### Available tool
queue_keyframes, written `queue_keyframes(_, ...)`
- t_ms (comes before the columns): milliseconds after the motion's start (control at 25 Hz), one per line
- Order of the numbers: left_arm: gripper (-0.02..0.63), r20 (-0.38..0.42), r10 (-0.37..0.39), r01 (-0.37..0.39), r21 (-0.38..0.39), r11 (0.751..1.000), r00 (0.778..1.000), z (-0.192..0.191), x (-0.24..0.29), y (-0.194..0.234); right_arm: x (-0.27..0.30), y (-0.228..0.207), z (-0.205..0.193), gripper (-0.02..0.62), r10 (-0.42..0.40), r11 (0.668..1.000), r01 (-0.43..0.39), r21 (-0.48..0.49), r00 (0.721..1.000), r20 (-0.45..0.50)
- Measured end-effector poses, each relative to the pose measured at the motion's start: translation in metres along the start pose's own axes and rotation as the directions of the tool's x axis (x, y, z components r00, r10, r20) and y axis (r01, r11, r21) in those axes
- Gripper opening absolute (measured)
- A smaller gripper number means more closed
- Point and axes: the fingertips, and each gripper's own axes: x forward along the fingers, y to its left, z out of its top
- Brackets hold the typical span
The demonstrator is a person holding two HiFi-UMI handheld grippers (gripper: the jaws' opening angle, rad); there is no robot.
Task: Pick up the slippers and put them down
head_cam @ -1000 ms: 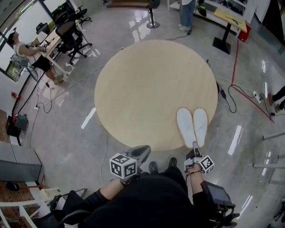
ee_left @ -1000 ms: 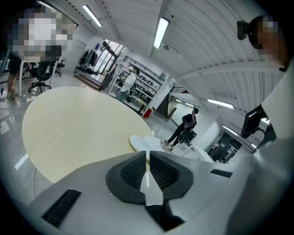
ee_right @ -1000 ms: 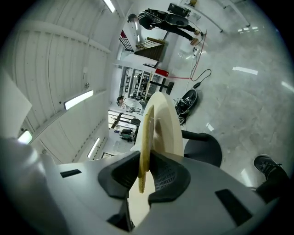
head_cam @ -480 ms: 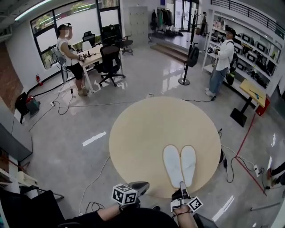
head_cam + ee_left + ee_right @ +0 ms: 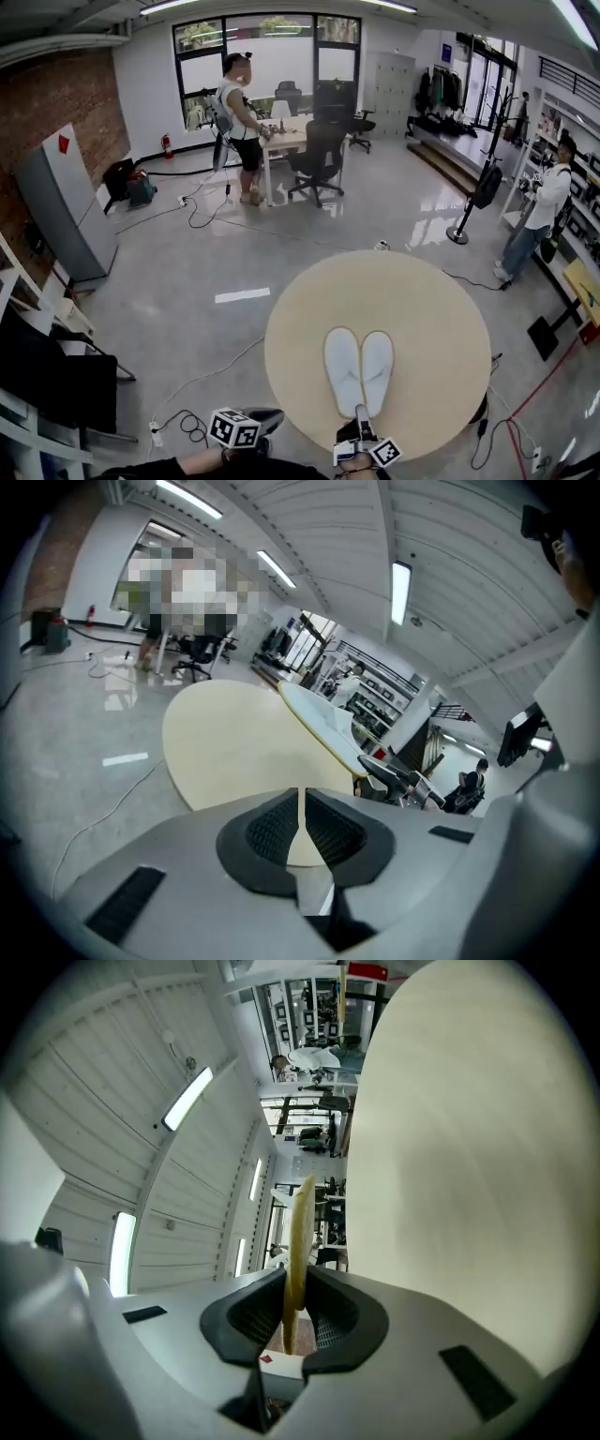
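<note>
Beyond the tongs a round worktop (image 5: pixel 422 309) is set on glossy floor (image 5: pixel 187 262). The heel edge of 2 slippers (image 5: pixel 359 366) is clamped by right tongs (image 5: pixel 360 414); left tongs (image 5: pixel 300 819) are clenched empty.

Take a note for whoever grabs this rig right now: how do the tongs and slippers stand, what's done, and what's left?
Left tongs: shut, empty, off the near edge of the table.
Right tongs: shut on the heel end of the slippers.
Slippers: side by side over the table, apparently lifted off it.
Done: pick-up.
Left: set them down and let go.
</note>
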Motion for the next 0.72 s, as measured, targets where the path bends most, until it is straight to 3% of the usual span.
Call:
queue_keyframes(120, 0.038, 0.033, 0.06, -0.059, -0.035, 0.998, 0.998, 0.006, -0.035, 0.02, 0.029, 0.007, -0.028, 0.066, 0.017, 0.999, -0.017, 0.03, 0.999, -0.027)
queue_keyframes(240, 0.038, 0.077, 0.08, -0.079, -0.016, 0.997, 0.994, 0.016, -0.061, 0.039, 0.058, 0.023, -0.057, 0.066, 0.042, 0.999, -0.041, 0.017, 0.997, -0.071)
queue_keyframes(400, 0.038, 0.115, 0.051, -0.049, -0.018, 0.999, 0.992, 0.029, -0.064, 0.085, 0.089, 0.022, -0.073, 0.066, 0.002, 1.0, -0.002, -0.007, 0.999, -0.047)
queue_keyframes(600, 0.038, 0.147, 0.024, -0.017, -0.051, 0.999, 0.989, 0.049, -0.093, 0.184, 0.135, -0.001, -0.137, 0.066, -0.061, 0.998, 0.061, -0.015, 0.998, 0.004)
queue_keyframes(720, 0.038, 0.148, -0.02, 0.028, -0.052, 0.998, 0.989, 0.062, -0.116, 0.227, 0.155, 0.008, -0.167, 0.066, -0.084, 0.995, 0.086, -0.046, 0.996, 0.041)
